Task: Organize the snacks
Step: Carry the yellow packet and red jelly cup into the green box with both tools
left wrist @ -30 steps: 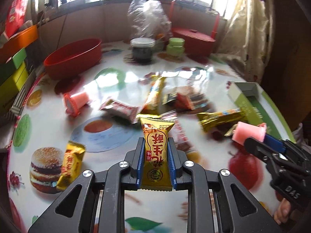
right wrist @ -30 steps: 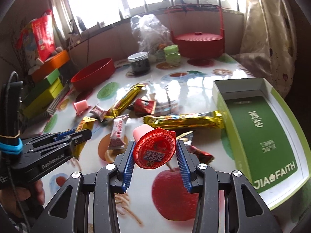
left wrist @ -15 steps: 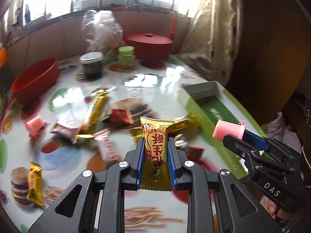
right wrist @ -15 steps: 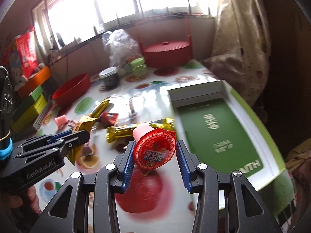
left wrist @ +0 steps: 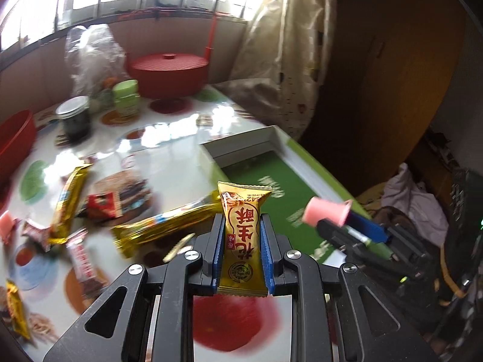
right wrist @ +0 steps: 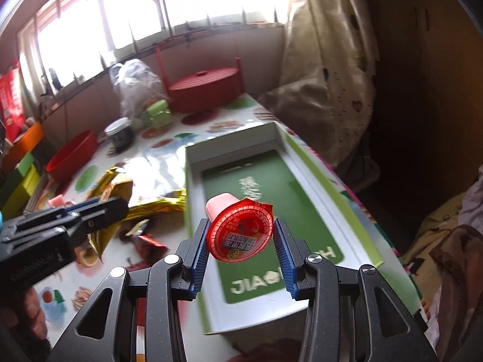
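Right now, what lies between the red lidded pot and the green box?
Only bare glossy tabletop between the red pot and green box, clearest in the right wrist view.

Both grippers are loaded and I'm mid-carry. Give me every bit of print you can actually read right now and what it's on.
"花生酥", upside down, on the gold packet held in the left gripper.
"JIA", mirrored, on the green box; the remaining letters are hidden or blurred.
Print on the jelly cup lid in the right gripper: too small to read.
Wrappers on the table: blurred, unreadable.
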Demonstrator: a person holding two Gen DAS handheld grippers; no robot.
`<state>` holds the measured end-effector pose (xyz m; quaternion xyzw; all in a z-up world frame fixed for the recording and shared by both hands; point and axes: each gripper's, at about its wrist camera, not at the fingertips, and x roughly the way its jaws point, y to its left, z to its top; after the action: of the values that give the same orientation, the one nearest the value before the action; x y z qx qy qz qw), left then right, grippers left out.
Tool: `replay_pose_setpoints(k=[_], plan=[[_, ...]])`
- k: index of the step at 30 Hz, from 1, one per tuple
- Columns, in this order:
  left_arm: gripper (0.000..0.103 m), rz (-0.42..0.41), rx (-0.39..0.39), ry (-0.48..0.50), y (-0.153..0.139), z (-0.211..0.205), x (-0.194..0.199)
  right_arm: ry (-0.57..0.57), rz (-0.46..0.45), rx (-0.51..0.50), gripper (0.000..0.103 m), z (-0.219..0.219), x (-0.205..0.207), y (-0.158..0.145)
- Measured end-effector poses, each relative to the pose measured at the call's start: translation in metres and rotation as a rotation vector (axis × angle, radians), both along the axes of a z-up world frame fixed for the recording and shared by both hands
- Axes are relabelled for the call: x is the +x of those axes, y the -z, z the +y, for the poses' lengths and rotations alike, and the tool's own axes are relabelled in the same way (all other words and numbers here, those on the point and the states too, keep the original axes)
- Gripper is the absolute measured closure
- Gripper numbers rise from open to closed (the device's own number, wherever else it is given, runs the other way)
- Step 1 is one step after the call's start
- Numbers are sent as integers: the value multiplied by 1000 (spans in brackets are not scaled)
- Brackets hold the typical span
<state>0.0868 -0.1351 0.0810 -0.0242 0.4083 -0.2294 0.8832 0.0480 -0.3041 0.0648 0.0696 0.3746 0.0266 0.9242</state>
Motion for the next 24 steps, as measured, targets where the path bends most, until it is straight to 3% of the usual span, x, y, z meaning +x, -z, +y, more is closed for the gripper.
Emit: replay_pose_setpoints(k=[9,24], plan=[[80,33,7,84,11,-39,7,52,43,-31,62,-21,-3,17],[80,47,56,142,26,-78,16,94,61,-82,62,-37,-3,26]])
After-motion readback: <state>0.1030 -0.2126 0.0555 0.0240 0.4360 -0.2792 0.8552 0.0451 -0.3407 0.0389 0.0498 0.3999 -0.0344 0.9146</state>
